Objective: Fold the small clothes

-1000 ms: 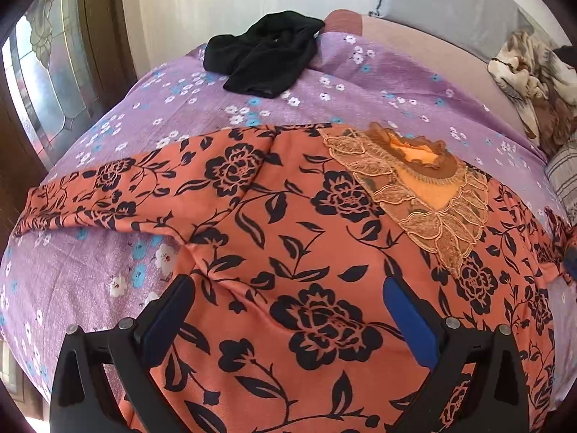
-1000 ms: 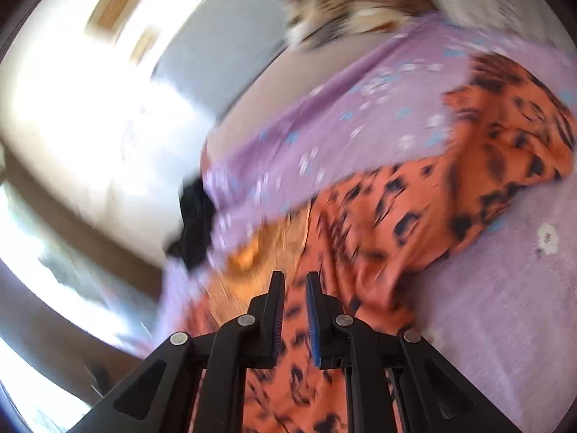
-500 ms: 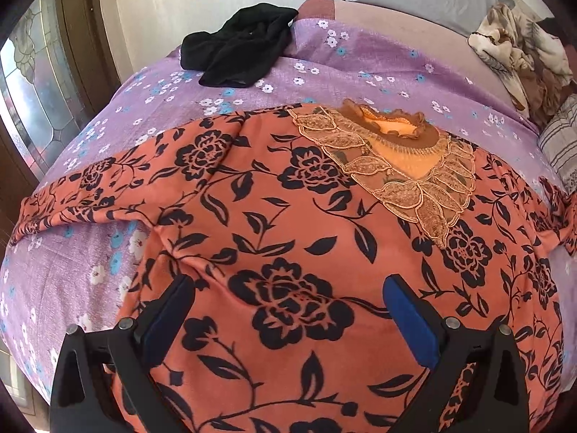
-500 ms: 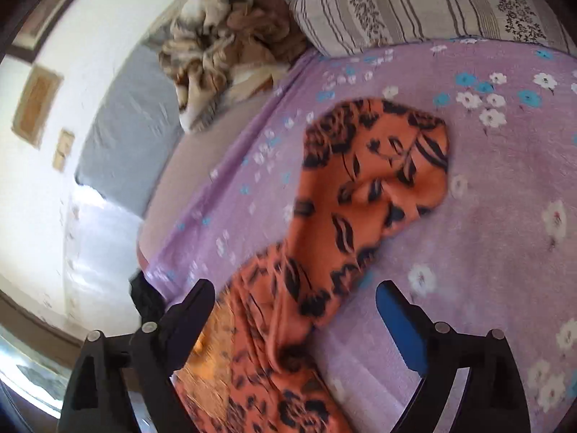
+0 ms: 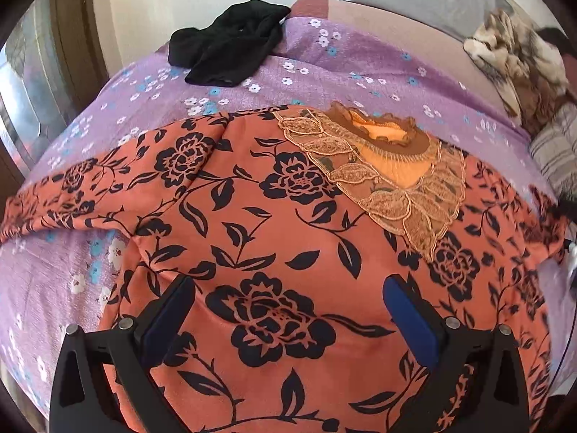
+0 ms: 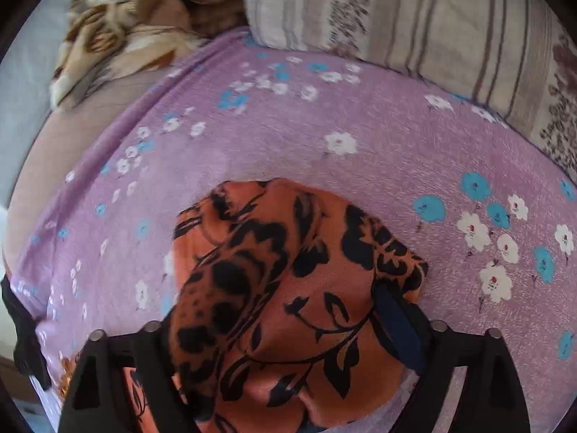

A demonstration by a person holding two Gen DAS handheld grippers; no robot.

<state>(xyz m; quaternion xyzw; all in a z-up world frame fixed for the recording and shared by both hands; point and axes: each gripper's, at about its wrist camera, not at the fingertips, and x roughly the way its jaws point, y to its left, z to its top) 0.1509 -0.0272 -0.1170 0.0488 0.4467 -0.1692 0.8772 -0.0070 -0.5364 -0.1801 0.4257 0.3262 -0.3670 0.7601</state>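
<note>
Since the earlier frames the right gripper [image 6: 288, 353] has swung from the garment's middle out to its right sleeve [image 6: 288, 270]; its jaws, shut a second ago, have sprung wide and have just been closing again, with the sleeve end bunched between them. The pads do not yet visibly pinch the cloth. The left gripper [image 5: 288, 321] has barely shifted and hovers with jaws wide over the lower front of the orange floral top [image 5: 281, 223], nothing held.

Progress: early. The top lies face up and spread on the purple floral bedsheet [image 5: 324, 61], embroidered neckline [image 5: 382, 166] at 1 o'clock of the left gripper, left sleeve [image 5: 54, 195] stretched toward 10 o'clock. No fold is made; both sleeves and the body remain. A black garment [image 5: 227, 50] waits at 12 o'clock. Both grippers point steeply down toward the bed.
</note>
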